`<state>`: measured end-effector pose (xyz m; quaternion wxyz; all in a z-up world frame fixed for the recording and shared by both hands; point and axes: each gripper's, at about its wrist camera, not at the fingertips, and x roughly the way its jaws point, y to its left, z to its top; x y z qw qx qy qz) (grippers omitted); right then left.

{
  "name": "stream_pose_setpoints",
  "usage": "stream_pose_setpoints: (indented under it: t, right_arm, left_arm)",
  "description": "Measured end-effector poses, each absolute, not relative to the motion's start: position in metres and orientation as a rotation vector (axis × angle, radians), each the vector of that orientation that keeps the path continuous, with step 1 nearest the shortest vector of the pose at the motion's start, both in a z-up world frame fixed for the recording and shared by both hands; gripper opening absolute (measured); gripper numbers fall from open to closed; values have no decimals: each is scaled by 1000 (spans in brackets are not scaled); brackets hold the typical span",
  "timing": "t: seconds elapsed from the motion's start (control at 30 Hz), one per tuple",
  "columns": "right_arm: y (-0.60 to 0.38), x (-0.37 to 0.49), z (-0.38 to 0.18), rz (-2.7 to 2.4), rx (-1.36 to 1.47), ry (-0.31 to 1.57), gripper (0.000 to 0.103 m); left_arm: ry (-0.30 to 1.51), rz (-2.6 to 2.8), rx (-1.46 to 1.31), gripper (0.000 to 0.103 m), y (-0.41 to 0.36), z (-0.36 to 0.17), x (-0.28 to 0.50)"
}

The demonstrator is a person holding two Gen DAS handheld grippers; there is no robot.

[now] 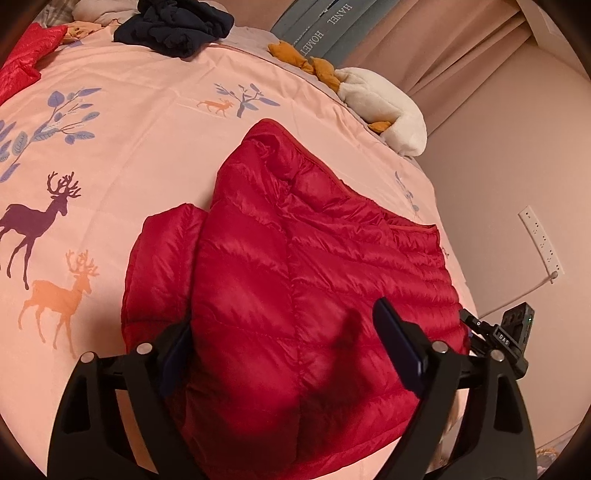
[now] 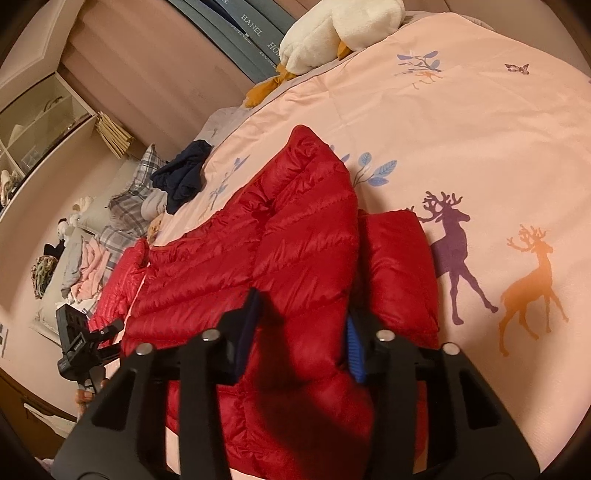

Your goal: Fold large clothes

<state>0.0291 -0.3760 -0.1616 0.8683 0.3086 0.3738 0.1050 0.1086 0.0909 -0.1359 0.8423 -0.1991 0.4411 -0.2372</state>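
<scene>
A red quilted down jacket point(image 1: 295, 266) lies partly folded on the pink deer-print bedspread point(image 1: 140, 147), one sleeve sticking out at its left. It also fills the middle of the right wrist view point(image 2: 295, 240). My left gripper point(image 1: 291, 347) is open, its fingers wide apart just above the jacket's near edge. My right gripper point(image 2: 301, 332) is open over the jacket's other edge, with red fabric showing between its fingers. Each gripper's body shows at the edge of the other's view.
A dark navy garment point(image 1: 173, 27) and another red garment point(image 1: 22, 62) lie at the bed's far side. A white and orange plush toy point(image 1: 384, 99) sits at the bed's edge. A power strip point(image 1: 541, 240) hangs on the wall. More clothes are piled beyond the bed point(image 2: 85, 258).
</scene>
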Motion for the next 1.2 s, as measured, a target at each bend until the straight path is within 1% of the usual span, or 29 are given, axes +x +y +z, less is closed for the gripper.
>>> stream_pose_setpoints:
  t: [0.07, 0.1, 0.17, 0.2, 0.27, 0.3, 0.37, 0.47, 0.53, 0.73, 0.97, 1.2]
  right_arm:
    - [-376, 29, -161, 211, 637, 781, 31]
    - [-376, 29, -161, 206, 634, 780, 29]
    - [-376, 28, -159, 200, 627, 775, 25]
    - [-376, 28, -158, 196, 621, 771, 23]
    - [-375, 28, -156, 191, 609, 763, 21]
    - [-375, 29, -155, 191, 605, 760, 20]
    - [-374, 30, -152, 190, 594, 756, 19]
    - [-371, 30, -147, 189, 576, 744, 17]
    - [-370, 31, -142, 191, 569, 733, 16]
    - [-365, 37, -130, 208, 550, 702, 14]
    - [-362, 44, -131, 216, 533, 712, 14]
    - [-366, 47, -148, 195, 558, 757, 14]
  left_arm:
    - [935, -499, -421, 81, 91, -137, 107]
    - [934, -496, -419, 79, 91, -137, 107]
    - [933, -490, -417, 68, 93, -136, 105]
    - [931, -488, -420, 66, 95, -136, 104]
    - [929, -481, -432, 53, 99, -137, 103]
    - [927, -478, -439, 51, 101, -137, 103]
    - [923, -470, -462, 36, 107, -138, 102]
    - [913, -472, -489, 25, 112, -139, 101]
    - [907, -477, -497, 21, 114, -138, 99]
    - [886, -508, -551, 16, 122, -136, 93]
    - [855, -513, -576, 16, 127, -128, 76]
    - [896, -478, -583, 16, 128, -139, 73]
